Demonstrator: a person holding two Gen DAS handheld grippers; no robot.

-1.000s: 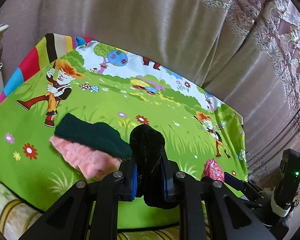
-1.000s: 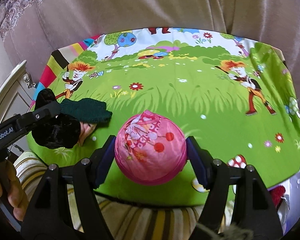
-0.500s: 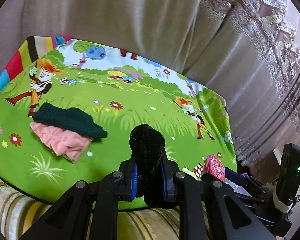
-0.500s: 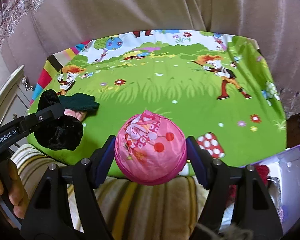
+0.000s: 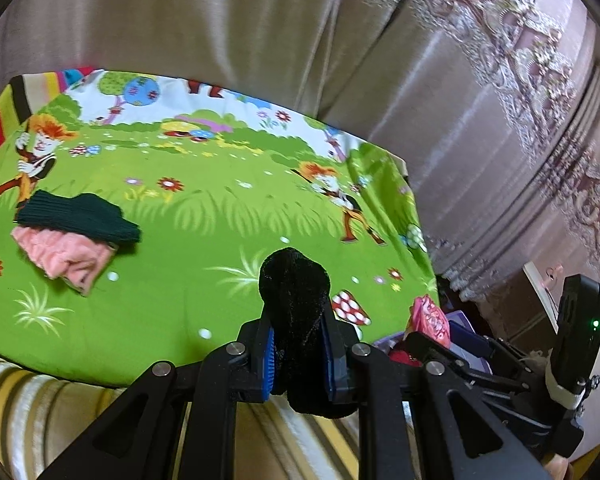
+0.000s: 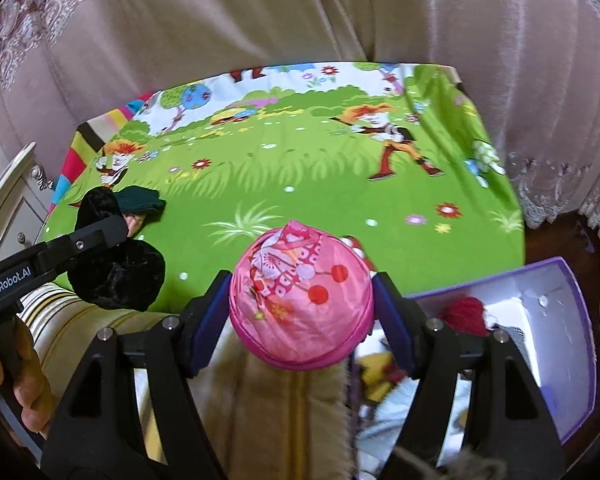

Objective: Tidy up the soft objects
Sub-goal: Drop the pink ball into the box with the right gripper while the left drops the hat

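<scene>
Black velvet pouch (image 5: 296, 312) hides left gripper's (image 5: 298, 354) clamped pads; right gripper (image 6: 302, 316) squeezes pink ball (image 6: 302, 304).

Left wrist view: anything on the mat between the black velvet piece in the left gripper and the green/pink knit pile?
Nothing. In the left wrist view only bare printed mat separates the black velvet piece from the dark green knit lying on the pink knit.

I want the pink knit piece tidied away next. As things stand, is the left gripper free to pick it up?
Probably not yet. The left gripper is shut on a black velvet piece, and a dark green knit overlaps the pink knit piece.
</scene>
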